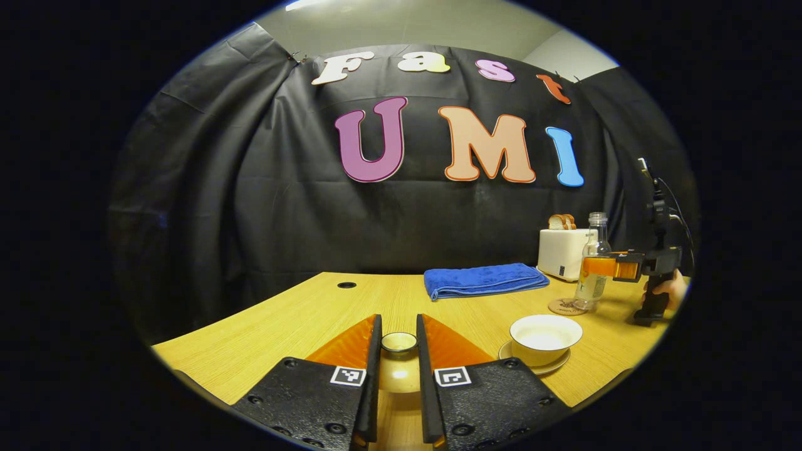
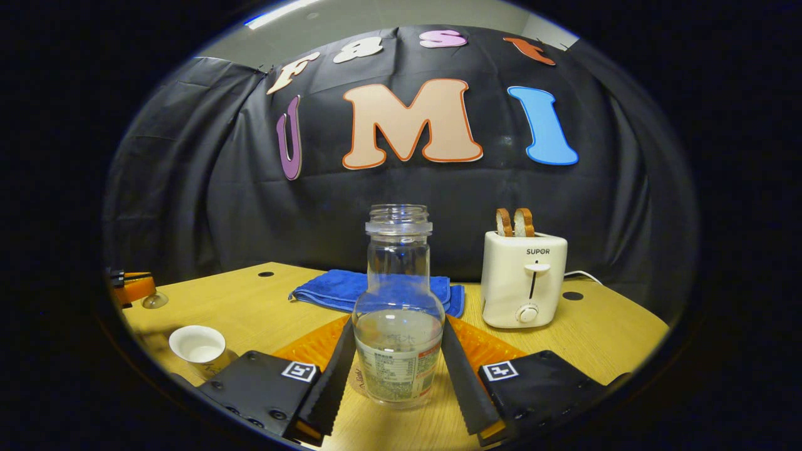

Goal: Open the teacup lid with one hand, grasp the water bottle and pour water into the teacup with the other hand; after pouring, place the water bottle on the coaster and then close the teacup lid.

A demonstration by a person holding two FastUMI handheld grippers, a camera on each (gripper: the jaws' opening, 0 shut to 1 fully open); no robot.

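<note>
On a pale wooden worktop (image 1: 301, 313), the left tool (image 1: 399, 343) grips the teacup lid (image 1: 399, 366) between its two fingers, lifted clear of the cup; the lid's small knob sits between the fingertips at 6 o'clock in the left gripper view. The open teacup (image 1: 545, 338) stands on its saucer (image 1: 561, 363) at about 4 o'clock, its white inside bare to the camera. In the right gripper view the cup (image 2: 198, 346) appears at 8 o'clock.

The right tool (image 2: 399, 369) is closed on the water bottle (image 2: 399, 313), a finger pressing each side of the labelled lower body. The bottle stands upright, uncapped, with water in its lower part. From the left gripper view, the bottle (image 1: 594, 263) rests on a round coaster (image 1: 562, 307) at 3 o'clock, the right tool (image 1: 595, 267) clasping it and a hand (image 1: 671, 289) behind.

A folded blue towel (image 1: 485, 279) lies near the back of the worktop, with a white toaster (image 2: 525, 279) holding two slices of bread (image 2: 515, 222) to the bottle's right.
</note>
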